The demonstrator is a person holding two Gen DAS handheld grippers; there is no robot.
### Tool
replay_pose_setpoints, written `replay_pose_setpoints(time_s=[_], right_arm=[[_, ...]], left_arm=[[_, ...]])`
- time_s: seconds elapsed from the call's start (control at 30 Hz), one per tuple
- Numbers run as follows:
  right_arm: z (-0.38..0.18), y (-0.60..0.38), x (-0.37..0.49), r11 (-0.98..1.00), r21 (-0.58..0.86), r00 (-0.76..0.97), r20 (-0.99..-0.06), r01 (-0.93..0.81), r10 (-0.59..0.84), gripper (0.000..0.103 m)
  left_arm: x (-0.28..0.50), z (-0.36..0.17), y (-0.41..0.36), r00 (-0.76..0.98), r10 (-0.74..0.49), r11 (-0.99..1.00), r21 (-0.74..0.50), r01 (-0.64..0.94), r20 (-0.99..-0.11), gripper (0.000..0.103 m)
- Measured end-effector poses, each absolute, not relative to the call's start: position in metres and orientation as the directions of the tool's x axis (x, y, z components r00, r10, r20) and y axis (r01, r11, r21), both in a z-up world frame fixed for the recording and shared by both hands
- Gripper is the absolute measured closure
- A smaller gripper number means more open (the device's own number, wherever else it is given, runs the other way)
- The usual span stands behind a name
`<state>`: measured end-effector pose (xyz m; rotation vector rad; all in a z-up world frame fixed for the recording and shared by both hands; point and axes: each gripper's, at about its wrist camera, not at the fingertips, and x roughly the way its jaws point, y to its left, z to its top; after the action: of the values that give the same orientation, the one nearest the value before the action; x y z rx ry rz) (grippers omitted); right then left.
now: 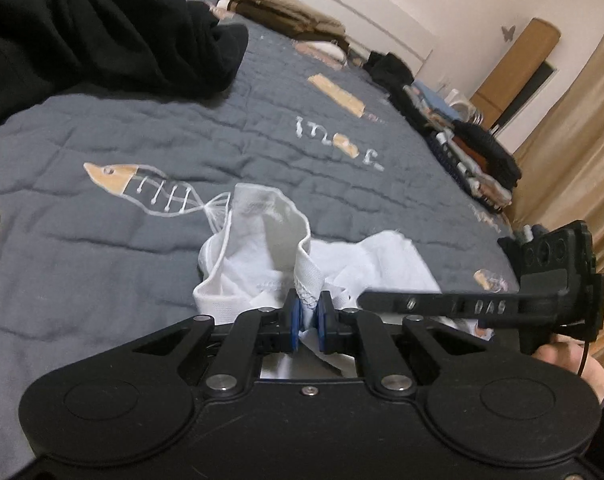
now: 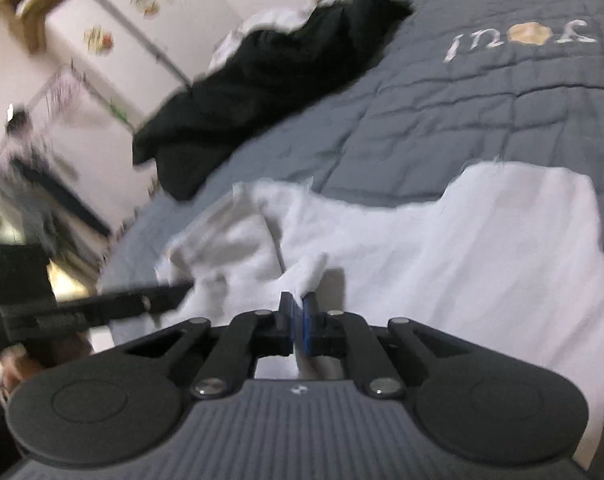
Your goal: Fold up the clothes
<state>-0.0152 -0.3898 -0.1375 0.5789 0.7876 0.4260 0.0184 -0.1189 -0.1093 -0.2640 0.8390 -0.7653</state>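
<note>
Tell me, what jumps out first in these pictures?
A crumpled white garment lies on a grey quilt, pinched at once by the left gripper and the right gripper. A fish skeleton design sits just beyond it, and a black garment is heaped further back.

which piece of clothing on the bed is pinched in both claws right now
The white garment, nearest the cameras: the left claw pinches its lace-trimmed edge, the right claw a fold of it. The black garment lies untouched farther off.
</note>
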Motion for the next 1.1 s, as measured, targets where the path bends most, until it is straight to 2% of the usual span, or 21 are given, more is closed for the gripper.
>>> replay_pose_setpoints(time_s=[0.07, 0.13, 0.17, 0.2, 0.27, 0.37, 0.57, 0.63, 0.7, 0.87, 0.97, 1.1], right_arm=[[-0.125, -0.402, -0.021, 0.758, 0.641, 0.688, -0.497, -0.12, 0.529, 0.099], [-0.109, -0.415, -0.029, 0.771, 0.629, 0.742, -0.469, -0.101, 0.48, 0.099], [-0.101, -0.423, -0.034, 0.786, 0.612, 0.77, -0.461, -0.084, 0.441, 0.099], [-0.093, -0.43, -0.04, 0.804, 0.591, 0.799, -0.453, -0.064, 0.396, 0.099], [-0.085, -0.447, -0.049, 0.837, 0.547, 0.842, -0.452, 0.001, 0.294, 0.099], [-0.092, -0.466, -0.053, 0.873, 0.471, 0.84, -0.519, 0.129, 0.156, 0.099], [-0.124, -0.458, -0.04, 0.919, 0.344, 0.752, -0.654, 0.191, 0.089, 0.096], [-0.115, -0.457, -0.042, 0.926, 0.336, 0.755, -0.649, 0.174, 0.094, 0.095], [-0.1, -0.455, -0.046, 0.933, 0.328, 0.78, -0.618, 0.146, 0.095, 0.095], [-0.087, -0.436, -0.045, 0.941, 0.336, 0.788, -0.592, 0.048, 0.171, 0.093], [-0.08, -0.434, -0.045, 0.948, 0.316, 0.788, -0.595, 0.048, 0.158, 0.093], [-0.072, -0.449, -0.048, 0.948, 0.299, 0.794, -0.6, 0.111, 0.097, 0.093]], left_arm=[[0.018, -0.104, -0.117, 0.432, -0.719, 0.693, -0.511, 0.509, -0.545, 0.091], [0.018, -0.098, -0.114, 0.452, -0.727, 0.687, -0.521, 0.507, -0.517, 0.076], [0.018, -0.095, -0.112, 0.463, -0.731, 0.683, -0.526, 0.507, -0.502, 0.064], [0.017, -0.093, -0.11, 0.472, -0.735, 0.678, -0.532, 0.508, -0.486, 0.056], [0.017, -0.09, -0.108, 0.486, -0.739, 0.673, -0.539, 0.506, -0.467, 0.055], [0.017, -0.09, -0.109, 0.483, -0.737, 0.676, -0.535, 0.507, -0.473, 0.053], [0.017, -0.095, -0.115, 0.464, -0.72, 0.693, -0.5, 0.519, -0.517, 0.051], [0.016, -0.095, -0.115, 0.473, -0.708, 0.704, -0.473, 0.53, -0.524, 0.05], [0.012, -0.091, -0.12, 0.499, -0.676, 0.727, -0.38, 0.573, -0.542, 0.05], [-0.004, -0.085, -0.154, 0.549, -0.613, 0.685, -0.036, 0.728, -0.568, 0.055], [-0.007, -0.087, -0.171, 0.533, -0.594, 0.622, 0.075, 0.779, -0.603, 0.06], [-0.004, -0.099, -0.191, 0.515, -0.527, 0.536, 0.206, 0.819, -0.676, 0.06]])
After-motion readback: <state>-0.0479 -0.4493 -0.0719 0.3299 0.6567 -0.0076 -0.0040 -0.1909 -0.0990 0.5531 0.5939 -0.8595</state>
